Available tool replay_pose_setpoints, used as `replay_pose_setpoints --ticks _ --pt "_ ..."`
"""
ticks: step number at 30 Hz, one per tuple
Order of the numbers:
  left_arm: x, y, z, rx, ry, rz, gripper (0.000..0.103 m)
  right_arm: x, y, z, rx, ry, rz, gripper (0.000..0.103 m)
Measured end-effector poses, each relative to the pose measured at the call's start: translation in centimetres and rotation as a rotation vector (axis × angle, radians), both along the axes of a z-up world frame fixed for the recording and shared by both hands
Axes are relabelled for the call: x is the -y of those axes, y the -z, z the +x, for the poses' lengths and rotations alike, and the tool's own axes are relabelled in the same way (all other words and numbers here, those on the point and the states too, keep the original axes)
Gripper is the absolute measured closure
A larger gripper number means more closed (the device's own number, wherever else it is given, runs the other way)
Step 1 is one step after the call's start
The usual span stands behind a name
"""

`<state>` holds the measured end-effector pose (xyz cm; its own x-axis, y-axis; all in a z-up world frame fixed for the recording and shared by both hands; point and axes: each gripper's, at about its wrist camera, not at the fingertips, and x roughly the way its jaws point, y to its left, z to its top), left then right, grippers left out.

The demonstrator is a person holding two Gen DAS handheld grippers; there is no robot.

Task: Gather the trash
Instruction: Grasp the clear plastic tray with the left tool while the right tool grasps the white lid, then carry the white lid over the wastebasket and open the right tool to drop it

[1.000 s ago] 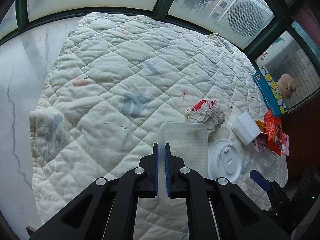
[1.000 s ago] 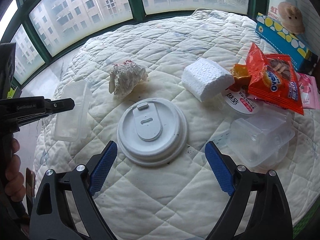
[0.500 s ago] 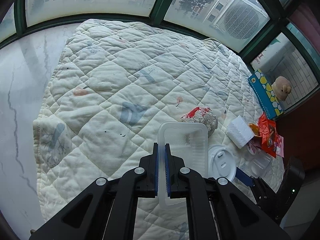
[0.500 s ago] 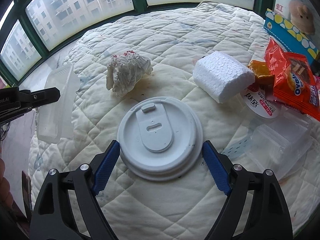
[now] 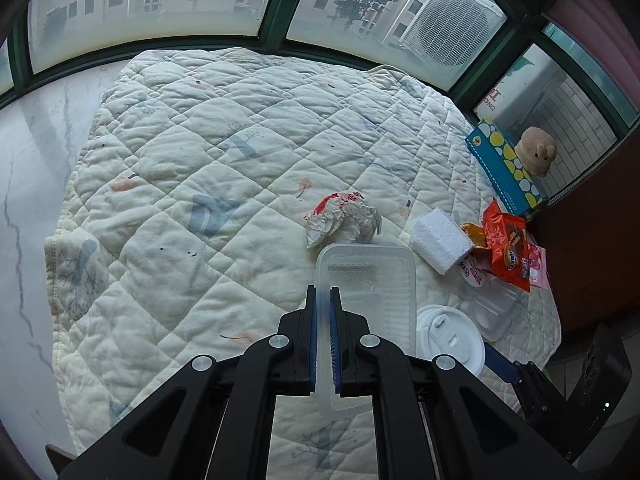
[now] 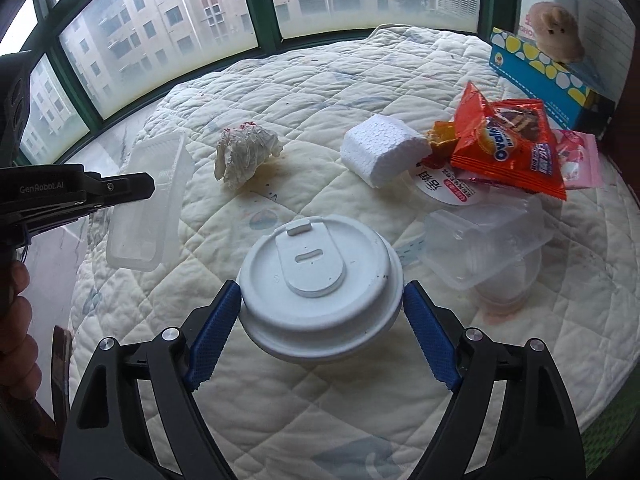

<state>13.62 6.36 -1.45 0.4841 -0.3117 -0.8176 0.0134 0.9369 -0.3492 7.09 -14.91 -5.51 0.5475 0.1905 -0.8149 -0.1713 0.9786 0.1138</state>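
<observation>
My left gripper (image 5: 322, 300) is shut on the rim of a clear plastic tray (image 5: 370, 300) and holds it above the quilt; the tray (image 6: 148, 208) and that gripper (image 6: 144, 186) also show at the left of the right wrist view. My right gripper (image 6: 322, 296) is open, its blue pads (image 6: 216, 320) on either side of a white round lid (image 6: 320, 272), close to its rim or touching it. The lid (image 5: 450, 338) lies on the quilt beside the tray. A crumpled wrapper (image 6: 244, 152), a white foam block (image 6: 380, 148) and an orange snack bag (image 6: 508, 148) lie further back.
A white quilted pad (image 5: 200, 200) covers the round table. Clear plastic containers (image 6: 488, 240) and a pink packet (image 6: 576, 160) lie at the right. A blue box (image 6: 536, 68) with a plush toy (image 6: 556, 32) stands at the back right. Windows ring the far side.
My right gripper has moved forward around the white lid and narrowed onto it. My left gripper has lifted and drawn back with the tray.
</observation>
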Motion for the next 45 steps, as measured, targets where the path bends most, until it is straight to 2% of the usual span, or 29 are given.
replay_pose_setpoints --ticks 12,25,45 --pt "6.3 -0.8 -2.3 0.011 0.126 -0.001 0.097 5.7 -1.9 -5.7 0.048 0.12 0.023 0.021" --pt "16.3 -1.4 -5.9 0.018 0.319 0.02 0.097 13.9 -3.3 -11.7 0.087 0.287 0.007 0.021" --pt "31.5 -2.4 -10.6 0.052 0.631 0.056 0.097 29.0 -3.0 -21.9 0.081 0.664 -0.03 0.021"
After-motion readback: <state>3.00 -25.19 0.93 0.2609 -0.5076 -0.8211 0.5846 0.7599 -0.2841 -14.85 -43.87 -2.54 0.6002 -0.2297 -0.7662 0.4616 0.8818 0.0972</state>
